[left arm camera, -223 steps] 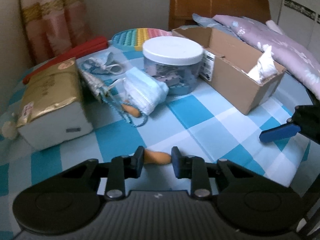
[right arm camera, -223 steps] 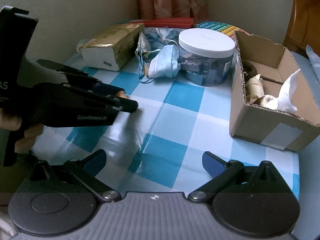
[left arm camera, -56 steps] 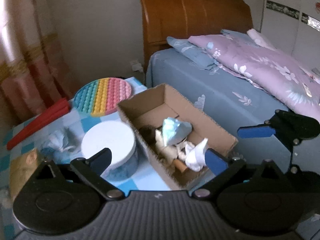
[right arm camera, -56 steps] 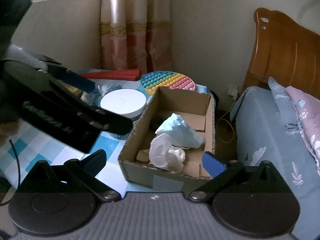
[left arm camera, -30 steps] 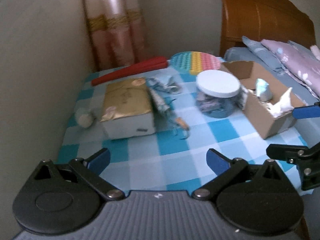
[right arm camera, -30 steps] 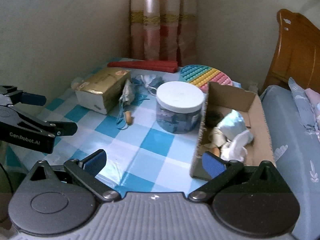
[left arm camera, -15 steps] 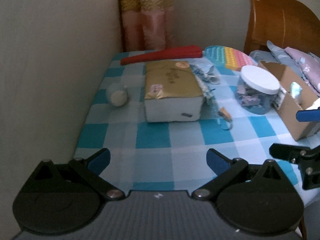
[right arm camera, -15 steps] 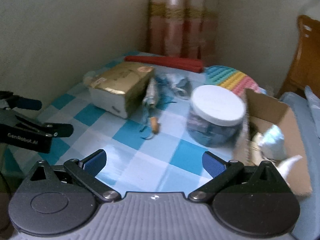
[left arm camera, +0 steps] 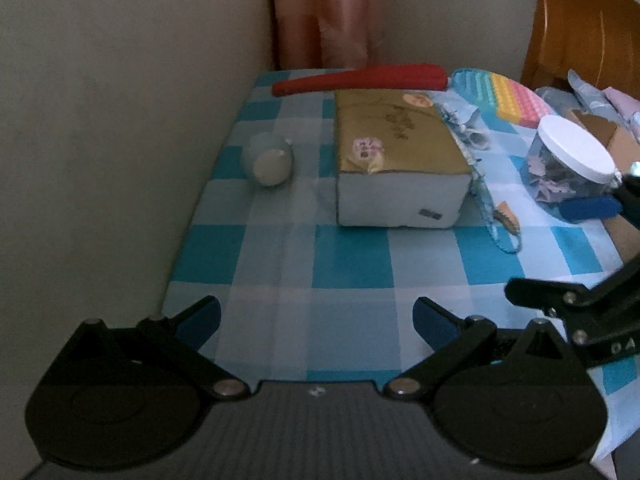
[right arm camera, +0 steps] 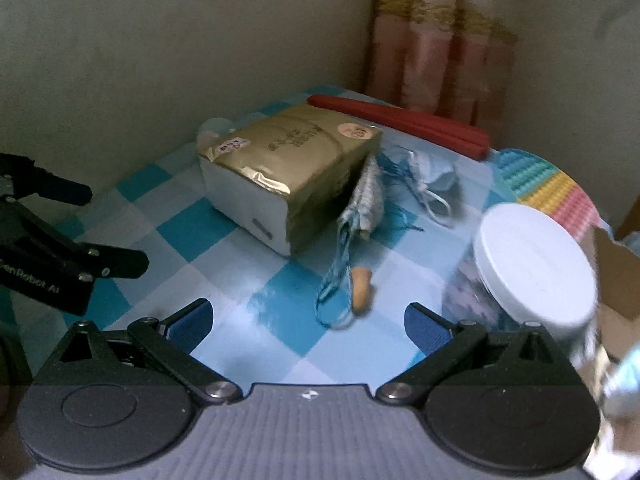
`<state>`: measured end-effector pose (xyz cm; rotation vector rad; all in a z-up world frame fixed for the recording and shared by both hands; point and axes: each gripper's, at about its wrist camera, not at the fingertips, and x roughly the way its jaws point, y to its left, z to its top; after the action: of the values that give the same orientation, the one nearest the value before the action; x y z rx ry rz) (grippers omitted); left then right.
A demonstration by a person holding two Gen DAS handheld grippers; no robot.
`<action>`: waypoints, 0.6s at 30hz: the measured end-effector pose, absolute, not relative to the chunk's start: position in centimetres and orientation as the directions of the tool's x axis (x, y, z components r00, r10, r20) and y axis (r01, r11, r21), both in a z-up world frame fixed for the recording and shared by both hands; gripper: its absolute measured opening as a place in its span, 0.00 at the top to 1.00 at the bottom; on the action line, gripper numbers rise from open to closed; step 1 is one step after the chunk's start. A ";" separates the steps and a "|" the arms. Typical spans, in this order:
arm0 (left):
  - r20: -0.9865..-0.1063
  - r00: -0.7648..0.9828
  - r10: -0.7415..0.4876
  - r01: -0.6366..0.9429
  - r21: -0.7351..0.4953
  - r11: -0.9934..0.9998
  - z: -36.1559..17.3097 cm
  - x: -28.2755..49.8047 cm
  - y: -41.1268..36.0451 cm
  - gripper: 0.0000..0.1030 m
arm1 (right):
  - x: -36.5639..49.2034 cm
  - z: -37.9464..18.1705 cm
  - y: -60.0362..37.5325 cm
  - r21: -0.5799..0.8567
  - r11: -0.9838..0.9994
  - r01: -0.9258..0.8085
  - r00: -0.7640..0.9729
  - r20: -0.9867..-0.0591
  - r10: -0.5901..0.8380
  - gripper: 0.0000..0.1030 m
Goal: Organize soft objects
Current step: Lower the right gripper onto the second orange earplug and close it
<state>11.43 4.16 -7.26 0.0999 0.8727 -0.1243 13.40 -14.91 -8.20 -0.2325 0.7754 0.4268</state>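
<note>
Both my left claw (left arm camera: 316, 322) and my right claw (right arm camera: 306, 320) hang spread and empty over the checked cloth, where a limp bluish knitted pouch (right arm camera: 366, 200) slumps against the gold tissue pack (right arm camera: 296, 160).

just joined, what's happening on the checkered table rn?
Nothing is held right now. The left tool and right tool both hover open over the checkered table. The gold tissue pack, knitted pouch and face mask lie loose beside the white-lidded jar.
</note>
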 end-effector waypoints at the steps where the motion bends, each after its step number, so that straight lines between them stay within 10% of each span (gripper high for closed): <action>1: -0.770 0.635 -0.063 0.148 0.041 0.988 -7.3 11.6 4.1 0.01 | 14.0 -8.4 -14.8 -0.049 0.884 -0.465 0.629 -0.721 0.290 0.00; 18: -0.782 0.621 -0.057 0.127 0.029 0.991 -7.6 13.2 4.1 0.01 | 18.4 -10.2 -12.7 -0.081 0.795 -0.601 0.557 -0.756 0.344 0.00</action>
<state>13.16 4.07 -7.62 0.0841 0.8946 -0.1061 18.39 -12.66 -10.21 -0.3507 0.8031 0.5709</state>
